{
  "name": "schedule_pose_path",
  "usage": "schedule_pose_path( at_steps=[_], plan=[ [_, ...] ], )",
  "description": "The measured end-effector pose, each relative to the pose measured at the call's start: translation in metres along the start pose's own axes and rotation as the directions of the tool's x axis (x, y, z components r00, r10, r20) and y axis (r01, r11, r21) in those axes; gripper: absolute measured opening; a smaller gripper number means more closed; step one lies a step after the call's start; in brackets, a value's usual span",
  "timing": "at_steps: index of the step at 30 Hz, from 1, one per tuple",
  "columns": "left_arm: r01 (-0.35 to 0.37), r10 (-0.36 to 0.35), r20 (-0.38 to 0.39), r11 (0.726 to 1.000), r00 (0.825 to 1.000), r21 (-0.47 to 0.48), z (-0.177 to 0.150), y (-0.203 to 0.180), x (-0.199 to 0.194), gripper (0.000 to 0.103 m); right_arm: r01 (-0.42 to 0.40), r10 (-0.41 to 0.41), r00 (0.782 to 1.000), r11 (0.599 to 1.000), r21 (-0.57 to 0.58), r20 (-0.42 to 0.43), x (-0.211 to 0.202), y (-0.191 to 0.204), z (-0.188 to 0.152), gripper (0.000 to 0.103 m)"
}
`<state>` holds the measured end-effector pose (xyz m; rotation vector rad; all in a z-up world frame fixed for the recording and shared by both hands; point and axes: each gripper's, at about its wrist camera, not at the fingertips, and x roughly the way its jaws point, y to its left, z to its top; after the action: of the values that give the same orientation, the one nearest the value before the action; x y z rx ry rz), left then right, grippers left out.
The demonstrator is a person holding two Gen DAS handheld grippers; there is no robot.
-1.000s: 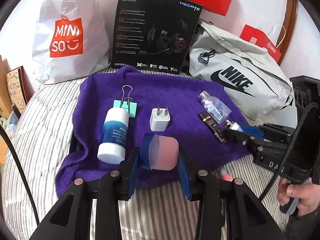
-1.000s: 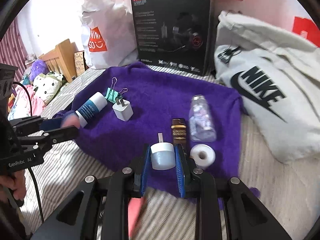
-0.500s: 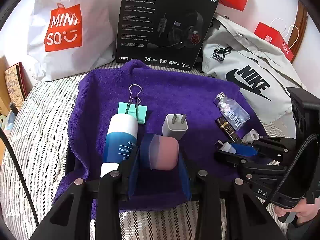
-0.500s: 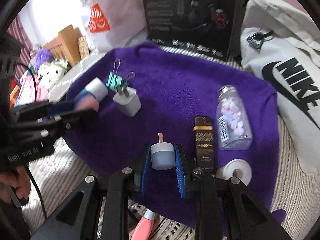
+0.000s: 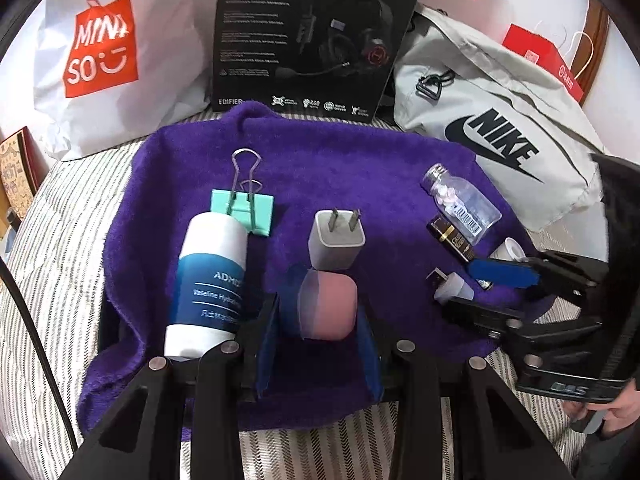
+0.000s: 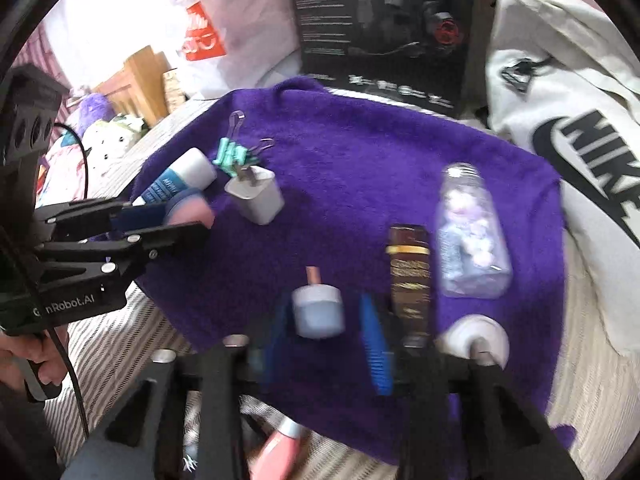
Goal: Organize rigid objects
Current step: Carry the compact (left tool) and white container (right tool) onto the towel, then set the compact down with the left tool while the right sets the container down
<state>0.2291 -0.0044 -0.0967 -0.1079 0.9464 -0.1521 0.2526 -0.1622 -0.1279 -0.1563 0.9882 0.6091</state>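
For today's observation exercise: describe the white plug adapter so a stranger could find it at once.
Start at the purple towel spread over the striped bedding. Near its middle, right of the blue-and-white Vaseline lotion tube and green binder clip, lies the white plug adapter. It alone is a small white cube with two flat metal prongs.

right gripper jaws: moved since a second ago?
Yes. The right gripper has just been opening: there are now gaps beside the small blue-capped item between its pads, which clamped it before. It also closed in on the purple towel.
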Motion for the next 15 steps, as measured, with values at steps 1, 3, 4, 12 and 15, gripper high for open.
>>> schedule_pose_path(
  at_steps=[1,3,4,12,15],
  plan=[
    [-0.001,0.001,-0.001,1.0,1.0,0.001,0.0,-0.001,0.001,0.035,-0.006,0.006,1.0,1.0,0.001,0.009,-0.005,-0.001,-0.003,0.051],
    [0.003,-0.003,-0.009,1.0,1.0,0.001,0.0,-0.004,0.005,0.035,0.002,-0.002,1.0,1.0,-0.001,0.019,-0.013,-0.001,-0.007,0.051],
    [-0.003,0.003,-0.01,1.0,1.0,0.004,0.001,-0.005,0.006,0.035,0.014,-0.014,1.0,1.0,-0.002,0.024,-0.018,-0.002,-0.011,0.051],
    [-0.048,0.048,-0.019,0.998,0.999,0.046,0.003,-0.017,0.011,0.035,0.031,-0.037,0.996,0.997,0.076,0.081,-0.062,-0.014,-0.041,0.052],
    [-0.08,0.082,-0.021,0.994,0.996,0.08,0.003,-0.022,0.012,0.035,0.029,-0.037,0.996,0.995,0.095,0.083,-0.072,-0.016,-0.051,0.053]
  ],
)
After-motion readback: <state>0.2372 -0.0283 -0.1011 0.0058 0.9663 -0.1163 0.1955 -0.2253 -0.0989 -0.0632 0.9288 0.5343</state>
